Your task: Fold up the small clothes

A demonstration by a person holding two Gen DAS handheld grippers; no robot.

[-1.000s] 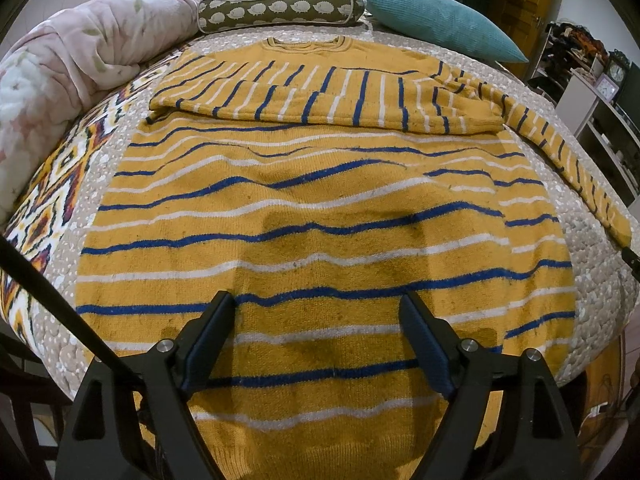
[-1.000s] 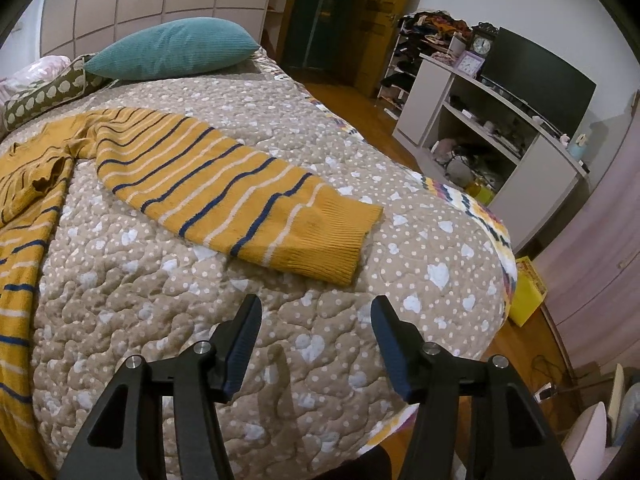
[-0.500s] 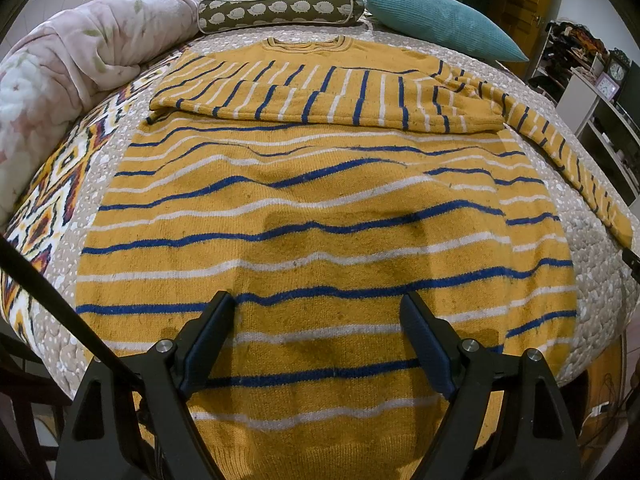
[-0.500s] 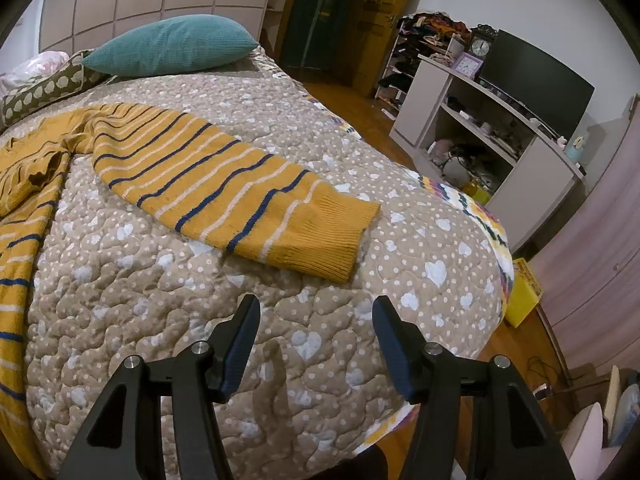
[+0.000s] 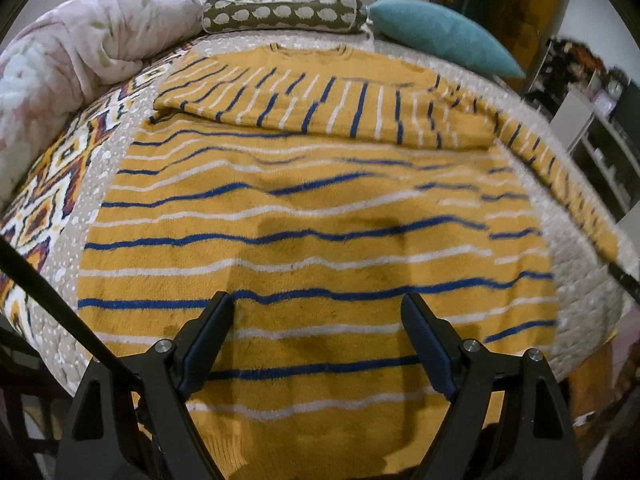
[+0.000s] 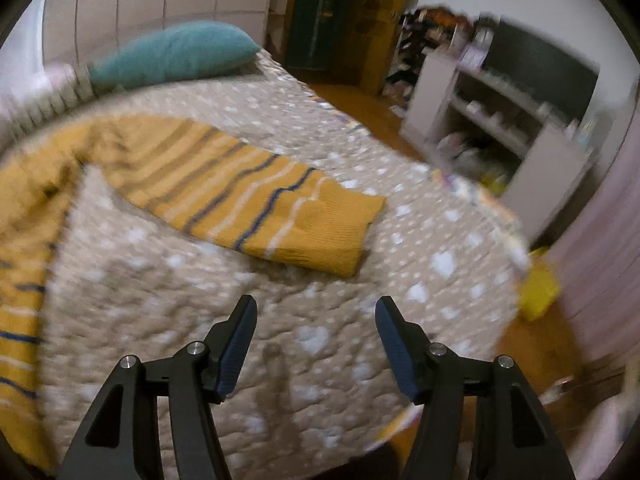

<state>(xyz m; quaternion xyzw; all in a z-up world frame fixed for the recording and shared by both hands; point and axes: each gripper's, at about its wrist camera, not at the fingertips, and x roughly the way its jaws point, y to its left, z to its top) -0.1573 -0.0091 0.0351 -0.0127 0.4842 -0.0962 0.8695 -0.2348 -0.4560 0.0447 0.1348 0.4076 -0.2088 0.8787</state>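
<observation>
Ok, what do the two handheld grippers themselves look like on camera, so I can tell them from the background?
Both look alike. The left gripper and right gripper each have matte black angular arms with triangular cut-outs, silver round pivot pins, and two flat fingers with dark blue ribbed pads. A thin black bar crosses the left view's lower-left corner. No markings or sleeves show.

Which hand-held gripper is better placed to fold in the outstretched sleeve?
Right. The right hand-held gripper is open, facing the sleeve's cuff. The left hand-held gripper hovers open over the sweater's body.
</observation>
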